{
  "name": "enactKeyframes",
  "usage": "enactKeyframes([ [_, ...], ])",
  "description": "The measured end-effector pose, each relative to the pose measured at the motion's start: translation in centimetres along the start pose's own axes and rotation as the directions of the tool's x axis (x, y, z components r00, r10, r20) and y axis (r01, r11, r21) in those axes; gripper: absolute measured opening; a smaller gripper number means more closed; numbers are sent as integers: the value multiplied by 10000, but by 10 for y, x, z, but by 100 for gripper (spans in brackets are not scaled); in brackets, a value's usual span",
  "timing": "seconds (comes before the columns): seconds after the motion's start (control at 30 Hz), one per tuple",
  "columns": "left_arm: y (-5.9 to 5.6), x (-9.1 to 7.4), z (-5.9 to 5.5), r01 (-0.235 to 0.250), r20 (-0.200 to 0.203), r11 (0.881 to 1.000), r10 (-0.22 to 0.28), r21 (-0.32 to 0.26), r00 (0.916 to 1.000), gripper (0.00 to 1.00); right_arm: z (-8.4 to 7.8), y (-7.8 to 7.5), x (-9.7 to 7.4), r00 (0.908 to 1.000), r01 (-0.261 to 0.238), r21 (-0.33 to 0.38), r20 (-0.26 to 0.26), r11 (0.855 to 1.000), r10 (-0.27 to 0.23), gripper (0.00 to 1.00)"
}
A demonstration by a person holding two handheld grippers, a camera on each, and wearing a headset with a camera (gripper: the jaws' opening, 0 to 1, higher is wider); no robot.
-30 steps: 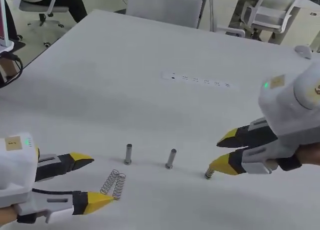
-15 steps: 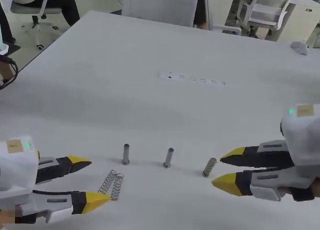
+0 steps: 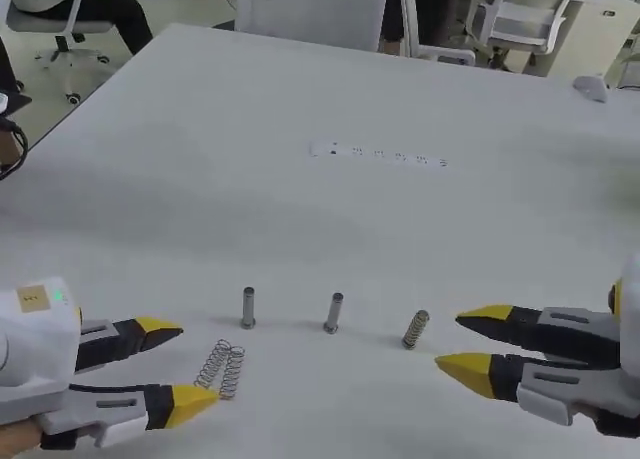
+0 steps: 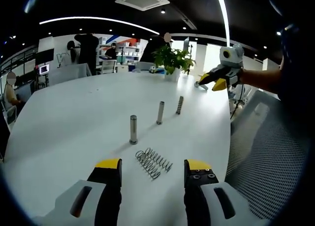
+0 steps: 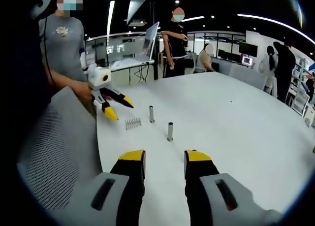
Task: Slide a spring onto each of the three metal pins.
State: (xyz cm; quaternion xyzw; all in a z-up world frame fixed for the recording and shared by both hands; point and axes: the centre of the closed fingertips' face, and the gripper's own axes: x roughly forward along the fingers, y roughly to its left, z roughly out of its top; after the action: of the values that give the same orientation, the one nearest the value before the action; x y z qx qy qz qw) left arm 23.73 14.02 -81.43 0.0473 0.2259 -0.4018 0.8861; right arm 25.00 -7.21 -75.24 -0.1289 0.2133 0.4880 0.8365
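The right gripper (image 3: 452, 341) has backed away from the fitted spring (image 3: 415, 329): a second ago its lower tip was touching that spring, and now it sits off at the spring's 4 o'clock, apart from it, with its jaws spread and nothing between them. The left gripper (image 3: 178, 365) has hardly shifted. It waits at 8 o'clock in the head view, jaws parted and empty, with the two loose springs (image 3: 225, 367) lying side by side on the table (image 3: 300, 99) just off its lower tip.

By the look of it, one of the three placements is done. The fitted spring stands at the 3 o'clock end of the row, and the third pin is presumably inside it, though the coils hide it. The left pin (image 3: 248, 307) and the middle pin (image 3: 334, 313) stand bare and upright. The loose springs lie at the left pin's 7 o'clock, near it but not touching. Two springs are left to pick up and slide on.
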Motion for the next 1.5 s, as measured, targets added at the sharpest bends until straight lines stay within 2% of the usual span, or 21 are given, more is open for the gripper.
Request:
enactKeyframes([
  [0.27, 2, 2, -4, -108, -101, 9999, 108, 9, 9999, 41, -13, -9, -3, 9979, 562, 239, 300, 9981, -569, 43],
  [0.37, 3, 5, -7, -181, -232, 9998, 183, 76, 9996, 39, -12, -13, -5, 9949, 774, 490, 617, 9958, -803, 54],
  [0.6, 5, 7, -14, -318, -498, 9990, 333, 301, 9982, 33, -17, -15, -4, 9924, 1035, 537, 616, 9932, -1067, 63],
  [0.7, 8, 6, -15, -419, -576, 9983, 442, 407, 9974, 31, -14, -16, -3, 9894, 1158, 698, 802, 9908, -1213, 70],
  [0.8, 9, 6, -16, -441, -634, 9979, 470, 468, 9969, 29, -12, -17, -3, 9879, 1230, 689, 864, 9900, -1287, 72],
  [1.03, 12, 8, -22, -463, -827, 9976, 505, 519, 9953, 26, -13, -16, -2, 9887, 1239, 774, 746, 9893, -1297, 70],
  [1.2, 11, 12, -24, -418, -819, 9978, 459, 508, 9956, 26, -16, -15, -2, 9897, 1232, 884, 624, 9884, -1289, 69],
  [1.5, 22, 11, -24, -763, -826, 9953, 812, 600, 9933, 24, -16, -17, -2, 9889, 1317, 923, 572, 9870, -1373, 67],
])
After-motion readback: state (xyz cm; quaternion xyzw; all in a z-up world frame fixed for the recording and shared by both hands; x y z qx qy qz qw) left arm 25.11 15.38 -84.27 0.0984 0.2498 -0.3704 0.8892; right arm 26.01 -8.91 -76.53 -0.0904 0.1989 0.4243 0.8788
